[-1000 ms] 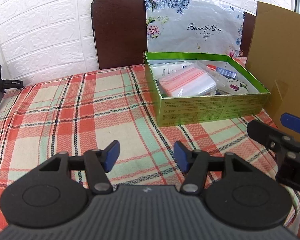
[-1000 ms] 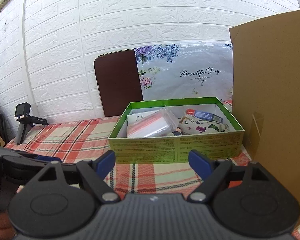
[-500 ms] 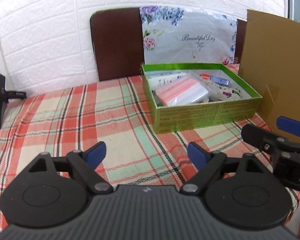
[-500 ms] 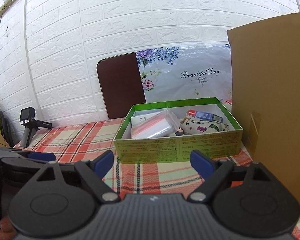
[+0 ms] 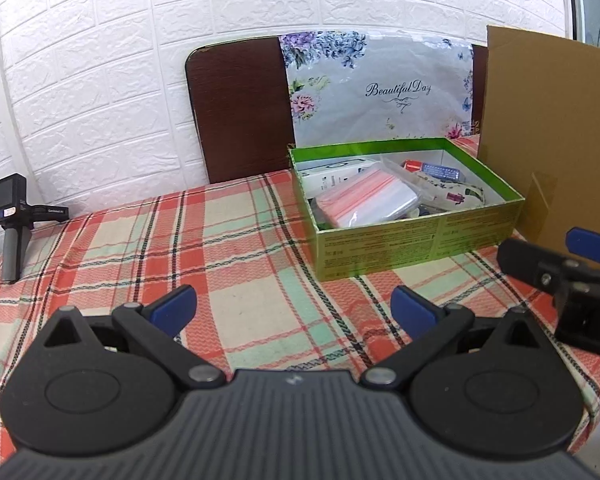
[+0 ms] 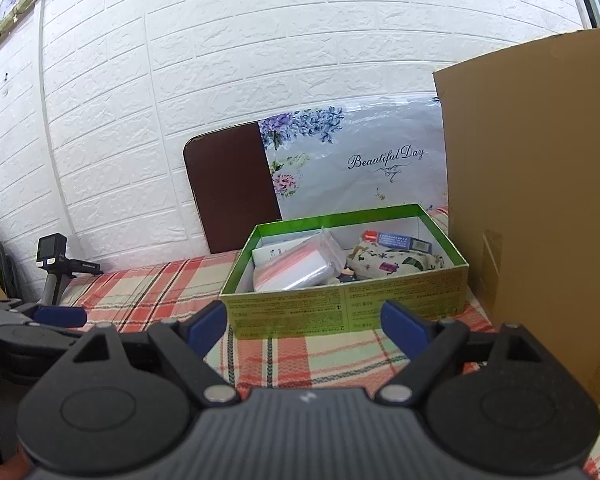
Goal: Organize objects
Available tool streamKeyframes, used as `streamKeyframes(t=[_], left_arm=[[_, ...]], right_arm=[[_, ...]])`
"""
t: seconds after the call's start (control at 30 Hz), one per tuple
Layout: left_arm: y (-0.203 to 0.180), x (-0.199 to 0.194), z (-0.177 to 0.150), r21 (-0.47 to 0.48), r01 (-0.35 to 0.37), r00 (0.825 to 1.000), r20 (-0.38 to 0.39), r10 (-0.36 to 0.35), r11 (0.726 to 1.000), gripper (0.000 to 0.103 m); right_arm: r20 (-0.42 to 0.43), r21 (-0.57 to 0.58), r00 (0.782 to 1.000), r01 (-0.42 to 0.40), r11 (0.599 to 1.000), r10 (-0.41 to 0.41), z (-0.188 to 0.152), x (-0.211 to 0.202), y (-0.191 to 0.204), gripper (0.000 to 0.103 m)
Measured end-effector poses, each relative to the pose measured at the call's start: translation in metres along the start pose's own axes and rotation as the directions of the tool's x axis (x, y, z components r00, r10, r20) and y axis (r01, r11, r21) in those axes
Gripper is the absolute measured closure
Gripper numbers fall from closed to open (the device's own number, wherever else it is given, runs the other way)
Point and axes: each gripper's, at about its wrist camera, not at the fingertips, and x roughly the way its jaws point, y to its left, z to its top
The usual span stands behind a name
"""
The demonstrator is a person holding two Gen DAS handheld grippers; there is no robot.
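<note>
The fingers of both the left gripper [image 5: 294, 306] and right gripper [image 6: 304, 322] are held spread and empty above the plaid tabletop [image 5: 228, 248], short of the filled green box [image 6: 344, 308].

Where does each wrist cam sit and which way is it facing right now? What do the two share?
Left wrist: on the left gripper, low over the plaid tablecloth, facing the wall; own open fingers fill the bottom, the right gripper enters at right.
Right wrist: on the right gripper, aimed at the green box; own open fingers below, the left gripper at lower left, a bit of hand in the bottom corner.
Shared: green box, bag stack inside, floral sheet, cardboard panel, handheld camera at left.
</note>
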Motion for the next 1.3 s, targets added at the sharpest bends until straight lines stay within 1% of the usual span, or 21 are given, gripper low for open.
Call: streamKeyframes(t=[0.1,0.23,0.3,0.47,0.63,0.83,1.0,1.3], left_arm=[[0.000,0.001,0.000,0.002,-0.019,1.000,-0.009,0.019,1.000,0.000],[0.003,0.002,0.000,-0.009,-0.025,0.999,-0.026,0.024,1.000,0.000],[0.003,0.002,-0.001,-0.007,-0.023,0.999,-0.033,0.022,1.000,0.000],[-0.002,0.002,-0.002,0.030,-0.045,0.999,-0.027,0.045,0.999,0.000],[-0.002,0.002,-0.002,0.026,-0.021,0.999,-0.036,0.022,0.999,0.000],[-0.008,0.002,-0.005,0.056,-0.043,0.998,-0.034,0.045,0.998,0.000],[-0.010,0.004,-0.007,0.071,-0.024,0.998,-0.057,0.028,0.997,0.000],[-0.010,0.006,-0.009,0.070,-0.024,0.997,-0.075,0.029,0.997,0.000]], right_arm=[[-0.001,0.002,1.000,0.002,1.000,-0.002,-0.001,0.000,0.000,0.014],[-0.002,0.005,1.000,0.007,1.000,-0.007,-0.001,0.000,0.000,0.014],[-0.003,0.007,1.000,0.010,1.000,-0.010,-0.002,0.000,0.001,0.011],[-0.005,0.010,1.000,0.013,1.000,-0.013,-0.003,0.002,0.001,0.009],[-0.006,0.007,1.000,0.016,1.000,-0.016,-0.005,0.001,0.002,0.008],[-0.011,0.013,1.000,0.020,1.000,-0.020,-0.006,0.003,0.002,0.007],[-0.014,0.013,1.000,0.023,1.000,-0.022,-0.007,0.003,0.002,0.007],[-0.021,0.020,0.999,0.030,0.999,-0.030,-0.009,0.005,0.003,0.006]])
